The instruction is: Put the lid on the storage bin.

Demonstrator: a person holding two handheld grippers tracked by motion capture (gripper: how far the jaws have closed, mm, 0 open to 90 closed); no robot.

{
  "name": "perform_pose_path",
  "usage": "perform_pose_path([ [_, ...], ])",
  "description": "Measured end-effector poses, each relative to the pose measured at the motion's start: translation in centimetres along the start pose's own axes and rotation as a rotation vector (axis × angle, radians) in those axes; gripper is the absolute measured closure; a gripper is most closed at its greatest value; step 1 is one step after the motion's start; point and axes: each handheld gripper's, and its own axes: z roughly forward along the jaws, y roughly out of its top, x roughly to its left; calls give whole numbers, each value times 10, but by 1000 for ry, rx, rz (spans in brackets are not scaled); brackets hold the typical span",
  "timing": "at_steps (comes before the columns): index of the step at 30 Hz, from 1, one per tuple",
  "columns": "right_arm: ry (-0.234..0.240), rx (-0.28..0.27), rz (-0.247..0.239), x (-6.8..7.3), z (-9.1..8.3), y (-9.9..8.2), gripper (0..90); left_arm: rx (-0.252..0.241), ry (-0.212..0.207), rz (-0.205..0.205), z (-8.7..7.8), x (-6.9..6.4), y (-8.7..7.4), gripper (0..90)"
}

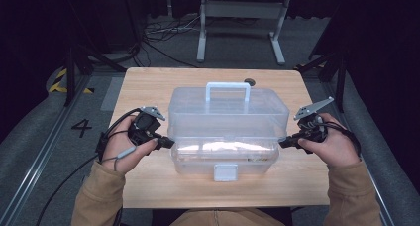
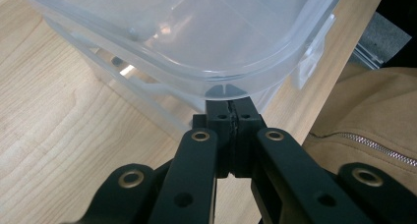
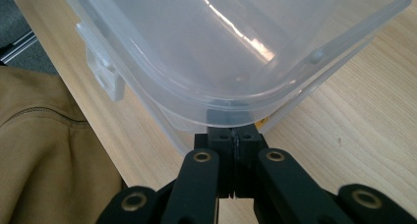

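Observation:
A clear plastic storage box [image 1: 228, 122] with a pale handle [image 1: 228, 88] on its lid stands in the middle of the wooden table [image 1: 148, 186]. A white latch [image 1: 225, 172] hangs at its front. My left gripper [image 1: 170, 142] is shut, its tips against the box's left end. In the left gripper view its closed tips [image 2: 230, 108] sit just under the lid's rim [image 2: 216, 81]. My right gripper [image 1: 283, 142] is shut at the box's right end, its tips [image 3: 234, 134] tucked under the lid's rim [image 3: 231, 103] in the same way. Nothing sits between either pair of jaws.
A small dark round spot [image 1: 249, 81] lies on the table behind the box. Beyond the table stand a grey metal frame [image 1: 242, 10] and loose cables [image 1: 163, 32] on the floor. The person's tan sleeves [image 1: 96, 196] come in at the near edge.

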Motion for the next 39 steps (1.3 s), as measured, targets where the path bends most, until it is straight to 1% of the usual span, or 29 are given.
perform_pose_path([
  [12,6,46,-6,0,4,-1,896,43,3,3,1,1,-1,896],
  [15,8,59,-7,0,5,-1,895,58,6,19,2,1,-1,894],
  [18,9,69,-7,0,6,-1,892,71,5,26,3,1,-1,892],
  [20,12,79,-10,0,7,-1,892,78,-4,24,5,2,-1,891],
  [26,16,102,-11,0,10,-1,892,99,5,30,7,1,-1,891],
  [29,19,115,-14,0,12,-2,891,116,2,27,9,0,-1,891],
  [34,24,131,-17,0,13,-2,889,129,1,38,10,1,-1,890],
  [39,29,148,-20,0,16,-2,888,148,1,36,13,1,-1,884],
])
